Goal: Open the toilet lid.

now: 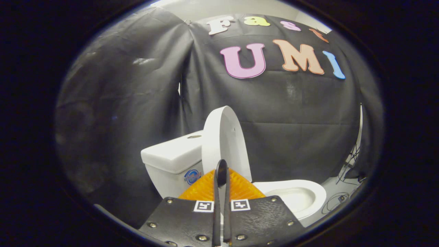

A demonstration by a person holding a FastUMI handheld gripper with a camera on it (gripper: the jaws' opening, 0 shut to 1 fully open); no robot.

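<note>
A white toilet stands ahead of me against the black cloth wall. Its lid (pixel 223 137) is raised nearly upright and leans back toward the tank (pixel 171 156). The seat and bowl (pixel 296 195) lie open beyond my fingers and to their right. My gripper (pixel 221 171) is shut, its two fingers pressed together with nothing between them. The fingertips sit just in front of the lid's lower part; I cannot tell whether they touch it.
Cables (pixel 346 178) lie on the pale floor at the far right past the bowl. The black cloth wall closes in the space behind and to the left of the toilet.
</note>
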